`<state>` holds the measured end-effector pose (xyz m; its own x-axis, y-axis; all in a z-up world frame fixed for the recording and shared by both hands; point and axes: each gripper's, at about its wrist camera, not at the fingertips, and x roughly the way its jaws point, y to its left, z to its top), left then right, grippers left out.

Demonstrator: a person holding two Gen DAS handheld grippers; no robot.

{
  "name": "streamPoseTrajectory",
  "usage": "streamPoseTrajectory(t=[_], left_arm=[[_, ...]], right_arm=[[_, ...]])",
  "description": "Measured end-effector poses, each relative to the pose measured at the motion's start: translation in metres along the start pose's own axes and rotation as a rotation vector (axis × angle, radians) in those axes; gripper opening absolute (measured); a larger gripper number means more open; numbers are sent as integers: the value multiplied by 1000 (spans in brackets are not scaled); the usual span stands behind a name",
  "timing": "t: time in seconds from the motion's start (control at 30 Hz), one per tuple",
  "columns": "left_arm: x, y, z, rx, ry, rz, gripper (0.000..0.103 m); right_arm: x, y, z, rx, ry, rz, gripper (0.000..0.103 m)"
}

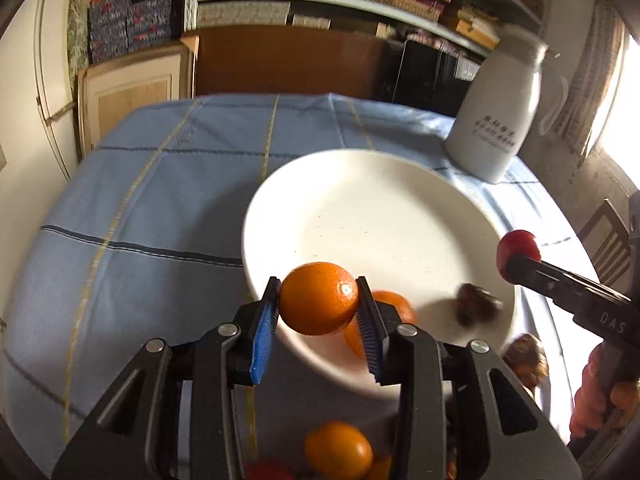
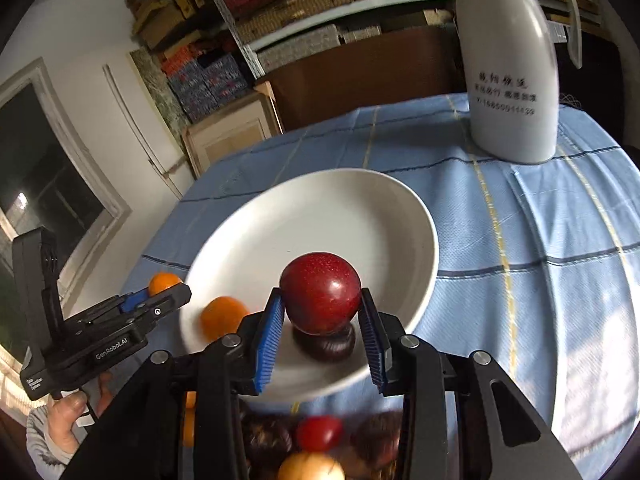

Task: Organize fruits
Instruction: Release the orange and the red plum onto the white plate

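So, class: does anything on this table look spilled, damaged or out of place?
Nothing stands out. The plate sits flat on the tablecloth, the white jug stands upright, and each gripper holds one fruit cleanly: an orange and a red fruit.

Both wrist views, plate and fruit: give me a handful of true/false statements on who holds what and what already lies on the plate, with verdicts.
1. The left gripper is shut on an orange. True.
2. The right gripper holds a banana. False: it holds a dark red fruit.
3. The white plate has nothing on it. False: another orange and a dark brown fruit lie near its front edge.
4. A white jug stands upright on the blue tablecloth behind the plate. True.
5. More fruit lies below the grippers, off the plate. True: for one, an orange on the cloth.
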<state>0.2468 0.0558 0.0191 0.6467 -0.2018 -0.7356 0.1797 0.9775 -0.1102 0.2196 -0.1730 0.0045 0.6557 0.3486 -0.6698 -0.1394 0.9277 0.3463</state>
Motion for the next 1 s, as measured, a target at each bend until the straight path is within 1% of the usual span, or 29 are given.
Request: streamPoseTrajectory(t=[0.1,0.2,0.23,0.3,0.37,0.4,0.47,0.53,0.57,0.6,0.63,0.67,0.7,0.73,0.77,0.8,0.87,0.93,1.0], left_arm=[[22,1,4,11,34,4,37],[30,-5,5,42,32,24,37],[31,-6,6,49,26,31,39],[34,-8,8,52,19,51,50],[34,-5,9,40,16,45,55],[33,-5,9,31,16,29,58],[30,-4,8,27,3,10,64],[22,-5,5,27,-14,10,67],[14,-5,3,26,-32,16,72],[5,-5,0,23,-53,24,81],[-5,-3,-3,20,-77,32,83],[-15,-1,-7,14,-102,39,87],[-28,4,-14,-3,-130,45,88],[-36,9,-20,-20,-144,40,88],[-45,17,-32,-51,-151,26,91],[-49,22,-39,-71,-151,25,92],[-56,35,-59,-122,-146,46,92],[-63,48,-79,-173,-127,67,92],[-72,58,-97,-215,-119,72,92]], right_arm=[[20,-3,4,-4,45,-24,38],[31,-3,2,-22,71,-44,38],[33,-1,0,-36,73,-52,38],[34,3,-1,-56,71,-69,40],[34,5,-1,-62,68,-72,41],[32,7,-2,-66,63,-78,41],[24,6,-2,-67,38,-71,42],[5,6,-1,-65,-12,-55,42],[-7,6,0,-64,-41,-48,43],[-19,7,2,-62,-74,-40,46],[-34,6,0,-58,-112,-30,50],[-47,5,-3,-52,-143,-26,59],[-58,2,-7,-44,-174,-25,65],[-70,-1,-14,-35,-202,-25,66],[-78,-6,-21,-25,-216,-23,67],[-84,-11,-28,-14,-222,-20,67],[-90,-24,-46,18,-219,-25,67],[-92,-39,-63,61,-179,-55,70],[-94,-47,-80,97,-140,-60,71]])
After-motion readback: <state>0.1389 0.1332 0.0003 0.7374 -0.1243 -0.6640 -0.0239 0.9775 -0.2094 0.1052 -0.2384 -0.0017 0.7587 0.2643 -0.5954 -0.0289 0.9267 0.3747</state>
